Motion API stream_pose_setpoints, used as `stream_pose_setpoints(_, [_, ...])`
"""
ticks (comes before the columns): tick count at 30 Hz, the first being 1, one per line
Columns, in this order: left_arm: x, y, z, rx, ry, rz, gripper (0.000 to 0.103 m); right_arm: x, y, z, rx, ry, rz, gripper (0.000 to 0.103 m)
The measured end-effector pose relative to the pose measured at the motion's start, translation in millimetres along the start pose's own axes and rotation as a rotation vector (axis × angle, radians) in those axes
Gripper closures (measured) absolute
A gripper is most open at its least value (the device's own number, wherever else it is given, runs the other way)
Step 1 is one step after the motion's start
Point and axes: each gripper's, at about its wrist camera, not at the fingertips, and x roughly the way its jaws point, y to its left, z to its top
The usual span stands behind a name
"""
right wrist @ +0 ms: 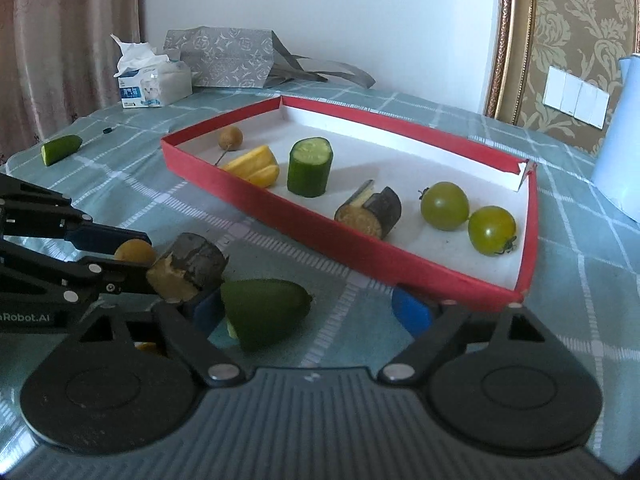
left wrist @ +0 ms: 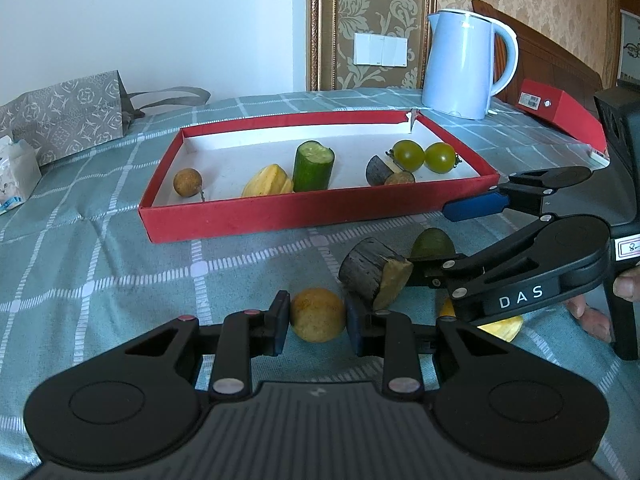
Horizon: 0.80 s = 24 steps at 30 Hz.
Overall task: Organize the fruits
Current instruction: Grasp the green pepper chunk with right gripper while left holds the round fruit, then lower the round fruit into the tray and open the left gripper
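On a table covered by a green checked cloth, the left tool is closed on a small round brown fruit, which sits low over the cloth near the camera. Just right of it and a little farther off stands a dark eggplant chunk, close against the right tool's nearer finger. The right tool has its jaws spread wide, gripping nothing; a green cucumber wedge lies on the cloth between its blue pads, nearer the left pad. Beyond them, in the middle of the table, a shallow red tray already holds another brown fruit, a yellow piece, a cucumber stub, more eggplant and two green tomatoes. The two tools are crowded together here, so the likeliest trouble is a knock: lifting the brown fruit could tip the eggplant chunk, or the right tool closing could push the tapered, probably slippery wedge out sideways. The brown fruit is round and could roll once released in the tray.
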Motion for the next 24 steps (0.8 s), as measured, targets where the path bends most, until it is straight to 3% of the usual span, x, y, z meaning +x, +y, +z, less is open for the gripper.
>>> stream_pose_setpoints(4, [-0.1, 0.0, 0.0, 0.000, 0.000, 0.000, 0.074, -0.3, 1.4, -0.1, 0.004, -0.002, -0.010, 0.017])
stream_pose_setpoints(7, [-0.3, 0.0, 0.1, 0.000, 0.000, 0.000, 0.074, -4.6, 3.8, -1.8, 0.003, -0.013, 0.019, 0.035])
stream_pose_setpoints(10, [-0.1, 0.6, 0.4, -0.004, 0.001, -0.002, 0.074, -9.3, 12.3, -3.1, -0.026, -0.029, 0.045, 0.061])
stream_pose_setpoints(16, [-0.3, 1.0, 0.7, -0.004, 0.001, -0.002, 0.074, -13.4, 19.9, -4.8, -0.029, -0.038, 0.008, 0.064])
stream_pose_setpoints(24, [-1.3, 1.2, 1.0, -0.011, -0.009, -0.005, 0.074, -27.1, 17.1, -7.3, -0.024, -0.121, -0.111, 0.064])
